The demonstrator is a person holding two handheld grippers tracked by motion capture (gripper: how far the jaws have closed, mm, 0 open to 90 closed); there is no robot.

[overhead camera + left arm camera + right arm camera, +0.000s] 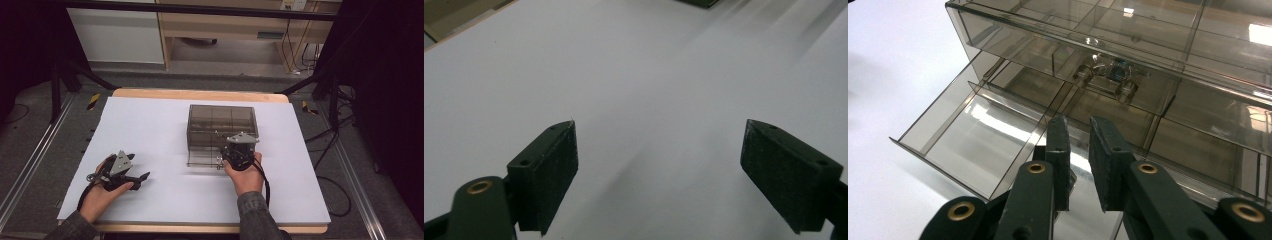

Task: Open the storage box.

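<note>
— What sits beyond the table (150,130)?
— A wooden cabinet (225,25), with a white panel (117,35) left of it.
— And on the floor (35,135)?
— Black cables (340,145) (right side mostly), plus metal rails (30,165) along both edges.

The tabletop (150,130) lies bare to the left and front of the smoky drawer box (222,125) — open room for passing there. The pulled-out lower drawer (978,135) juts forward toward the right hand-held gripper (1078,135), blocking the way just before the box — dividers split its inside.
</note>
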